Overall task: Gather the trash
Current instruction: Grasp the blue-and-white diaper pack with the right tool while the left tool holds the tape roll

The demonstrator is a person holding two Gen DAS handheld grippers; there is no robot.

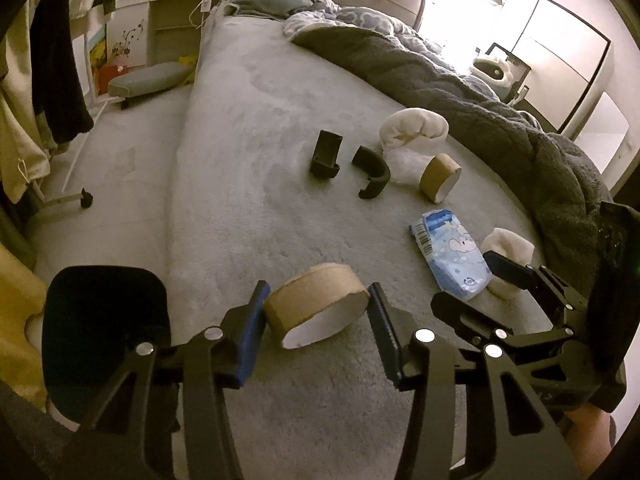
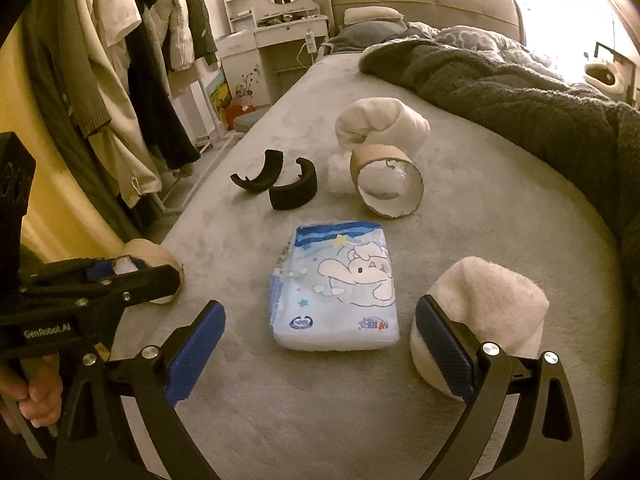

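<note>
Left gripper [image 1: 316, 312] low over the grey bed [image 1: 248, 120], and it has a cardboard tape core [image 1: 316, 312] lying on its side right between its blue pads [image 1: 250, 334] — both pads sit against the ring's sides, jaws narrowed around it. From the right wrist view that same left gripper [image 2: 132, 270] shows at the far left with the core [image 2: 160, 258] in its tips. Ahead of it and a little right lie two black curved plastic pieces [image 1: 326, 154] [image 1: 372, 176] side by side, with a second cardboard ring [image 1: 439, 178] beyond them, a wad of white tissue [image 1: 404, 164] touching that ring, and a rolled white sock [image 1: 414, 128] behind. Over to the right gripper [image 2: 320, 344]: jaws spread wide, nothing between the pads, hovering just short of a blue tissue pack [image 2: 338, 288] that lies flat dead ahead between the fingers. Another white sock [image 2: 488, 308] bulges just behind its right finger [image 2: 444, 352], touching or nearly so, I cannot tell. Farther ahead, the black pieces [image 2: 256, 174] [image 2: 294, 188] sit left of centre, the ring [image 2: 386, 184] right of them. A dark blanket [image 2: 520, 100] is heaped along the right side.
</note>
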